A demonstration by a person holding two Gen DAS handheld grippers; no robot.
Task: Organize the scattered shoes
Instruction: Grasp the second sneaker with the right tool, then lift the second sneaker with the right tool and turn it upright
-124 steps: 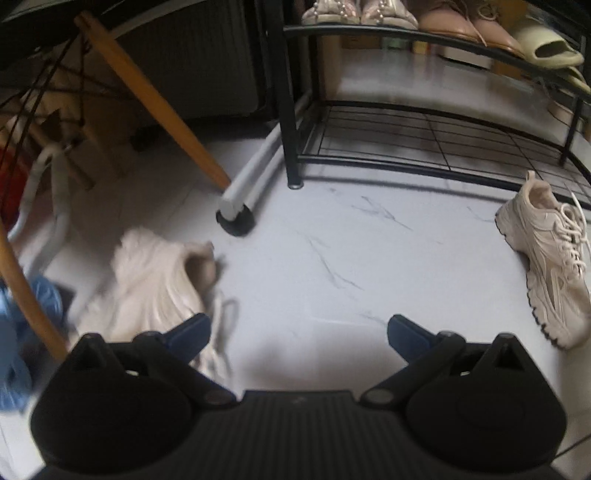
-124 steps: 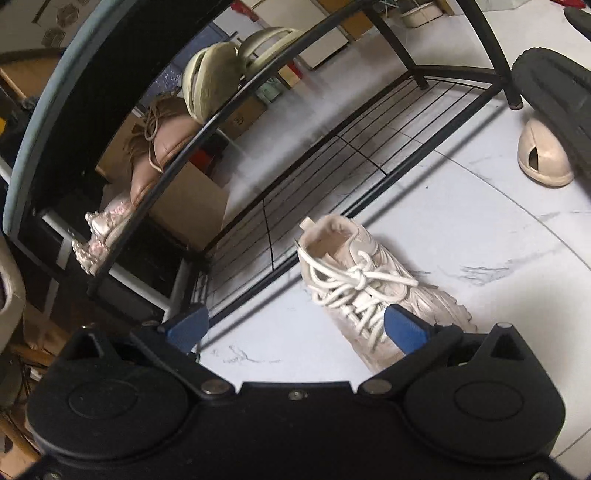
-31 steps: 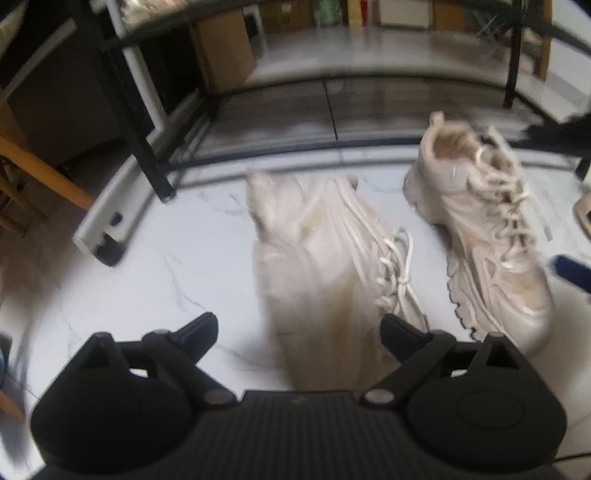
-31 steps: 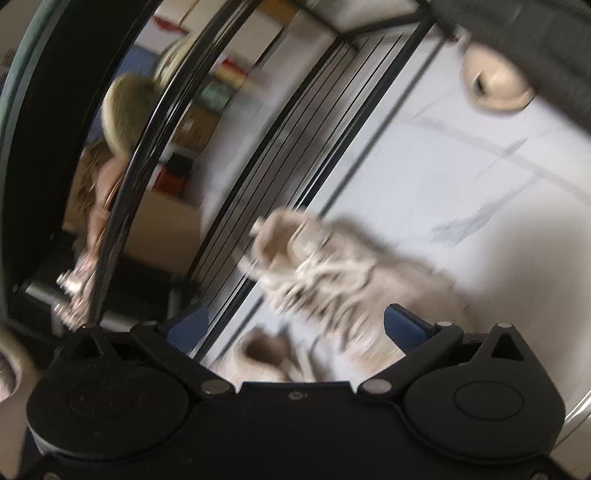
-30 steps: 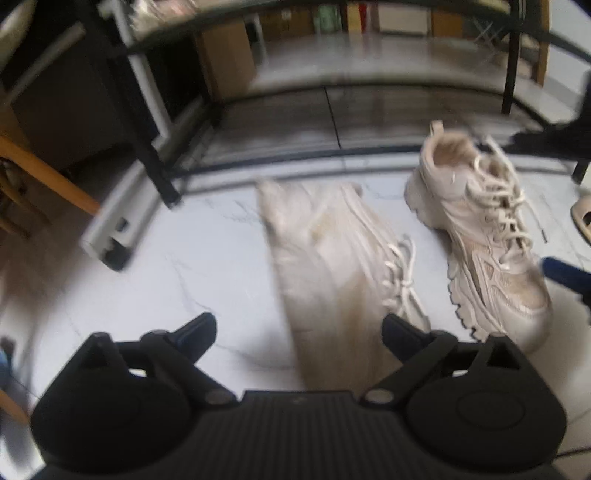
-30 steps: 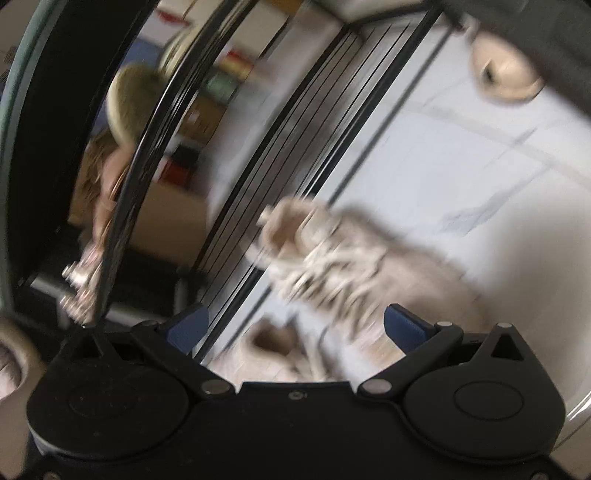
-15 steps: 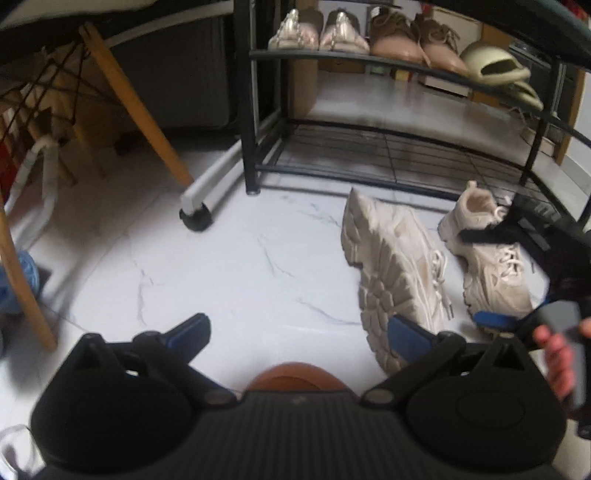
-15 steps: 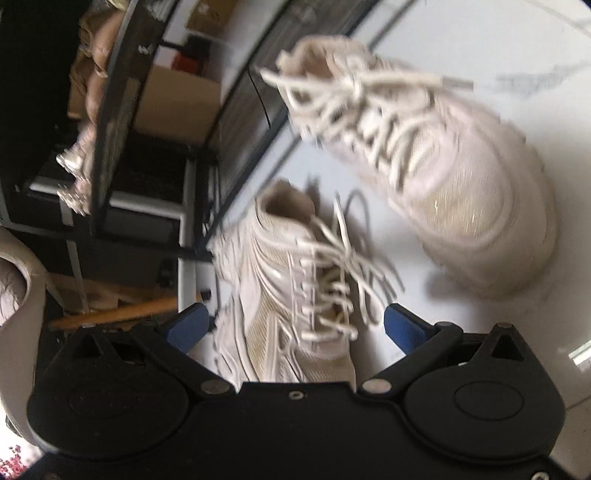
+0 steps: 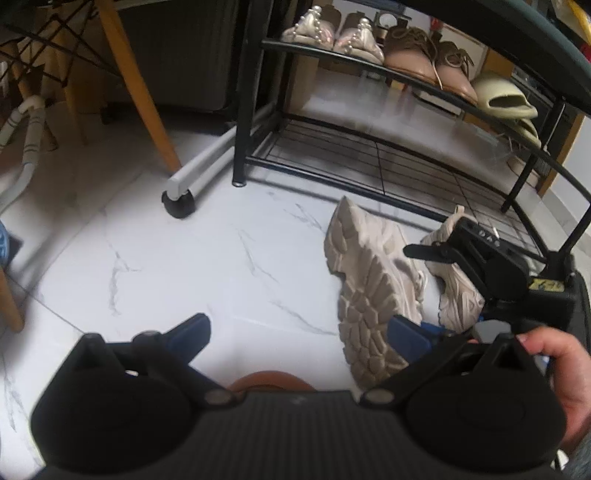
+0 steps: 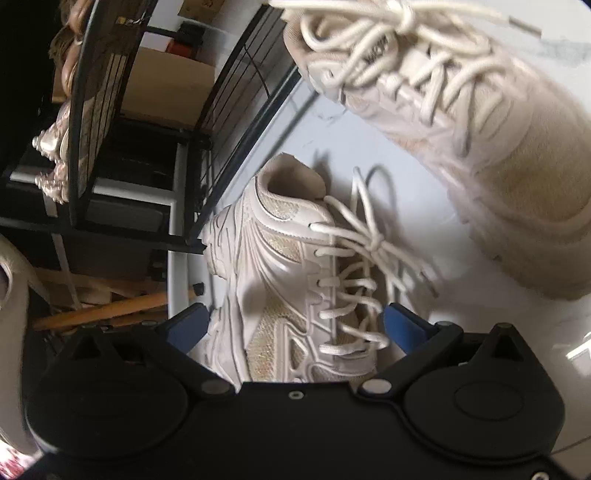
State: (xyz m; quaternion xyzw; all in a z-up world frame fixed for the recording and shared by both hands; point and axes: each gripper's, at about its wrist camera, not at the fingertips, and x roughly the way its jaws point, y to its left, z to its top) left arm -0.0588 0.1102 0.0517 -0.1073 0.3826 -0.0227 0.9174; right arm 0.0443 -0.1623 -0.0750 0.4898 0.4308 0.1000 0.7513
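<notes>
Our left gripper point(image 9: 299, 332) hangs wide open above bare white floor point(image 9: 166, 258), gripping nothing. Our right gripper point(image 10: 293, 325) is also spread wide, its blue fingers either side of the tipped sneaker point(image 10: 295, 288), which lies on its side; whether the pads touch it we cannot tell. In the left view that sneaker point(image 9: 373, 295) shows its tread, toe partly cut off behind our left finger. The second sneaker point(image 10: 461, 122) stands just beside it, heel and toe running out of frame; in the left view it point(image 9: 458, 295) is mostly hidden behind the right gripper's body. Both sit just before the rack point(image 9: 388, 162), whose upper shelf holds pearl flats point(image 9: 332, 35), brown lace-ups point(image 9: 428, 59) and slides point(image 9: 506, 101), the far slide half hidden.
</notes>
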